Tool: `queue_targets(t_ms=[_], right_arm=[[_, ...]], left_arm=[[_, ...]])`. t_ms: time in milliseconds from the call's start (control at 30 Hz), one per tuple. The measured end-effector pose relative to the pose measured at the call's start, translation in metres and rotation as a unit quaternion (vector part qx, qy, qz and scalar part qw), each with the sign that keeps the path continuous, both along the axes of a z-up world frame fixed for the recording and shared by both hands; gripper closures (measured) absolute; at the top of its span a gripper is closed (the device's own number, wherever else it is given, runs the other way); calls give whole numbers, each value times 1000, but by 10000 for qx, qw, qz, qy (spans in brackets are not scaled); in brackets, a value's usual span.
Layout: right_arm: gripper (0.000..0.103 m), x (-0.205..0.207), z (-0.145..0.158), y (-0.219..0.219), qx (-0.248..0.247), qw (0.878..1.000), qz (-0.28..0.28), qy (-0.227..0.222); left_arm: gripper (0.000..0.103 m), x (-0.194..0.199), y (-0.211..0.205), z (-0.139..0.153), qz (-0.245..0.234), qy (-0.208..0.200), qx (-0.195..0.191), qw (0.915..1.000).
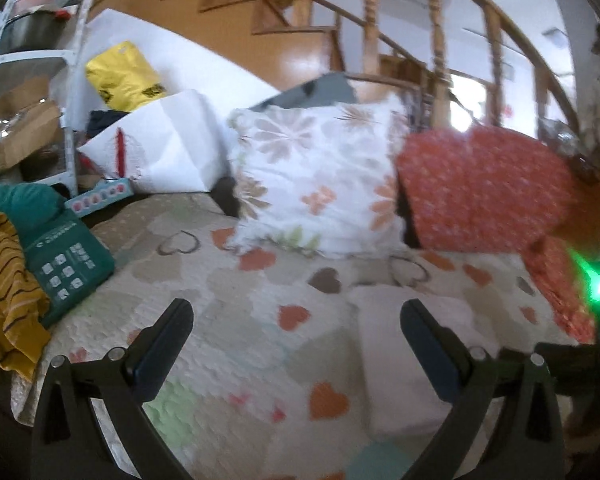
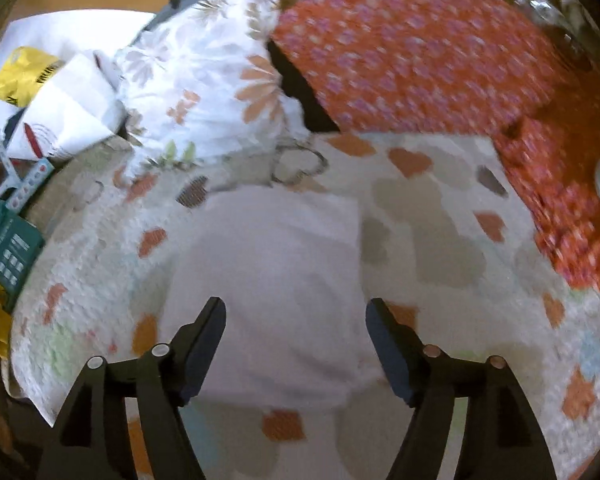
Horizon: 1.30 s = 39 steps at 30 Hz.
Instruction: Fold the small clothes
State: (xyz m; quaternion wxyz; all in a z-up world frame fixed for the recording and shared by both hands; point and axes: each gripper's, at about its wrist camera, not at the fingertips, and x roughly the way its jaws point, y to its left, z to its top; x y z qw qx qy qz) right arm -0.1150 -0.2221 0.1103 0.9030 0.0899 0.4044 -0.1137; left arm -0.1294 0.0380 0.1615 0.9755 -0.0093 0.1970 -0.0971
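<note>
A folded white garment (image 2: 272, 280) lies flat on the heart-patterned quilt (image 2: 440, 232). It also shows in the left wrist view (image 1: 408, 360), at the right. My right gripper (image 2: 296, 312) is open and empty, hovering over the garment's near part. My left gripper (image 1: 296, 316) is open and empty above the quilt (image 1: 240, 320), just left of the garment. A yellow striped garment (image 1: 8, 292) lies crumpled at the quilt's left edge.
A floral pillow (image 1: 316, 176) and a red patterned pillow (image 1: 484, 188) stand at the back. A green box (image 1: 68, 268), a white bag (image 1: 168, 148) and a yellow bag (image 1: 120, 72) sit at the left. A wooden staircase (image 1: 340, 20) rises behind.
</note>
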Motion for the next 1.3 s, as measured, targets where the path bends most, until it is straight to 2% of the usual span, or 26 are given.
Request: queue_targets(t_ms=[67, 133, 233, 333, 400, 500, 667, 833, 1033, 1300], right_arm=[[26, -10, -12, -6, -34, 9998, -83, 184], [26, -16, -30, -13, 44, 9989, -212, 408], [26, -15, -52, -22, 47, 9969, -292, 730], [26, -16, -63, -26, -140, 9958, -349, 833], [26, -15, -69, -27, -188, 9952, -336, 904], [26, -11, -73, -28, -269, 9944, -337, 962], [26, -4, -73, -22, -320, 9949, -279, 912], [25, -1, -72, -7, -627, 9938, -78, 914], [23, -4, -71, 4, -1023, 9909, 59, 874], [22, -7, -71, 4, -1041, 9905, 42, 902]], left_arm=[[0, -7, -19, -8, -220, 23, 240, 9995], [0, -5, -41, -24, -497, 214, 680, 9962], [0, 5, -53, -47, -599, 536, 835, 9933], [0, 24, -59, -75, -642, 1135, 917, 9872], [0, 33, -61, -88, -602, 1342, 1032, 9837], [0, 38, -64, -98, -532, 1438, 1169, 9812], [0, 44, -66, -111, -613, 1773, 1149, 9755], [0, 50, -63, -122, -685, 2193, 961, 9685], [0, 49, -64, -124, -684, 2222, 934, 9681], [0, 48, -69, -127, -729, 2323, 891, 9658]])
